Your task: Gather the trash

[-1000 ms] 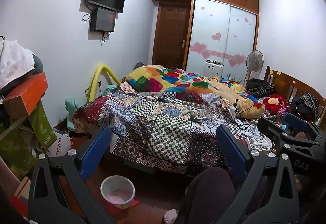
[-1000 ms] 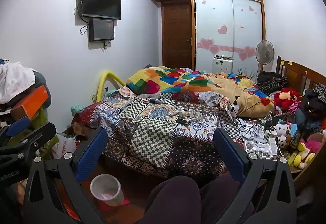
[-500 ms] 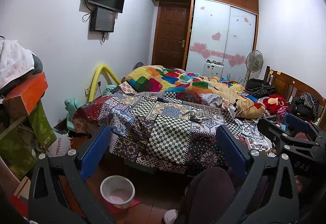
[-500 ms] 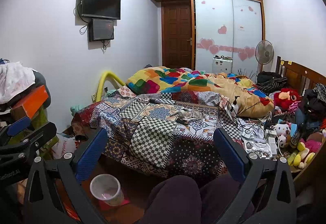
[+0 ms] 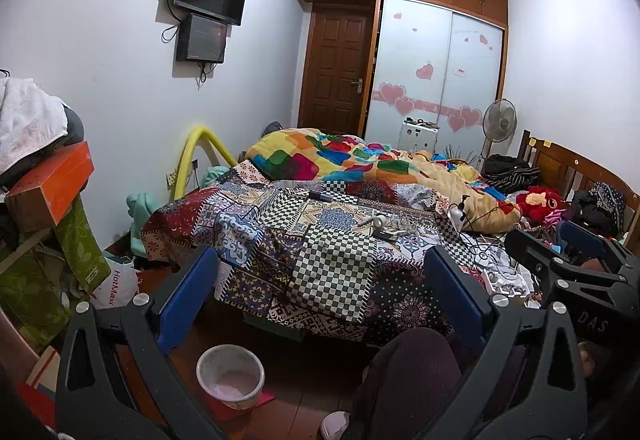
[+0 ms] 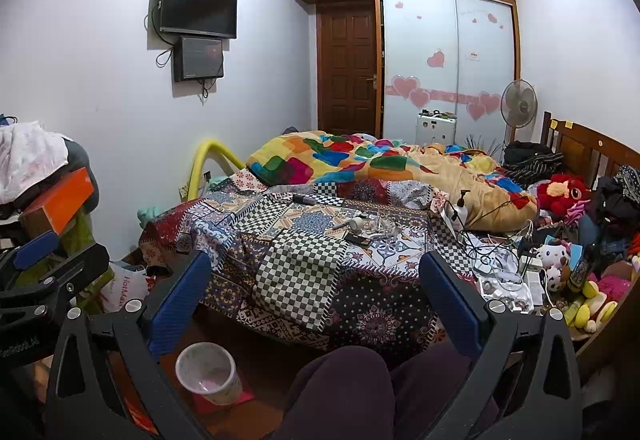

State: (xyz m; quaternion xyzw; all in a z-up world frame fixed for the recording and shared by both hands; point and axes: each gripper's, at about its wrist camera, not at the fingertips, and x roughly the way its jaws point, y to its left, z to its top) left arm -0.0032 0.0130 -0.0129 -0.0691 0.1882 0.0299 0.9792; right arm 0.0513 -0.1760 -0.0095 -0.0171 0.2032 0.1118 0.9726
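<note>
A small white trash bin [image 5: 231, 381] with a pink liner stands on the wooden floor in front of the bed; it also shows in the right wrist view [image 6: 209, 373]. Small loose items [image 5: 386, 224] lie on the patterned bedspread, seen too in the right wrist view [image 6: 370, 228]. My left gripper [image 5: 320, 296] is open and empty, held above the floor facing the bed. My right gripper [image 6: 316, 292] is open and empty beside it. Each gripper shows at the edge of the other's view.
A bed [image 5: 328, 240] with a colourful quilt [image 5: 340, 159] fills the room's middle. Boxes and clothes [image 5: 44, 191] pile at left. Cables, chargers and plush toys [image 6: 552, 264] crowd the right. My knee [image 6: 340, 392] is below. A door [image 5: 340, 71] and wardrobe stand behind.
</note>
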